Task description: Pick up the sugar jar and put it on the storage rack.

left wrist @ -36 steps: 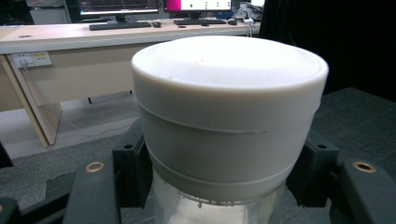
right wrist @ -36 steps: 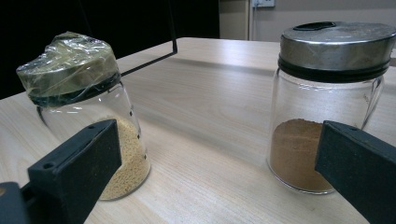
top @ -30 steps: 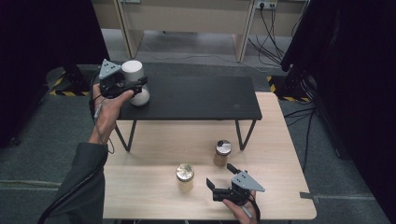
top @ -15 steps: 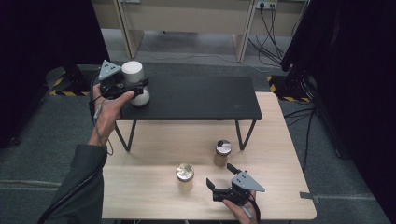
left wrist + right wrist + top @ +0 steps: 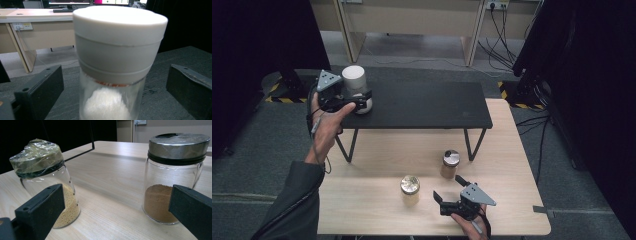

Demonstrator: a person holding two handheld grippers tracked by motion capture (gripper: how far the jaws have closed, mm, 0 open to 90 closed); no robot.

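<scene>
Jar (image 5: 356,86) with a white cap stands on the far-left corner of the black shelf (image 5: 422,102), a raised bench set over the far part of the wooden table (image 5: 377,155). The left gripper (image 5: 362,102) sits level around the jar — its jaws have just been opening and now stand wide, one on each side of the glass, with a clear gap to either pad. In the left gripper view the jar (image 5: 117,62) rises upright between the two black jaws, white powder in its lower part, touching neither.

Near the table's front edge the right gripper (image 5: 444,200) rests low in the person's hand, jaws spread and holding nothing. Two more jars stand just beyond it: one with a gold lid (image 5: 410,189) to the left, one with a steel lid (image 5: 450,164) farther off — well apart from each other. The right gripper view shows the gold-lidded jar (image 5: 47,182) with yellow grains and the steel-lidded jar (image 5: 175,175) with brown powder, both clear of the jaws.
</scene>
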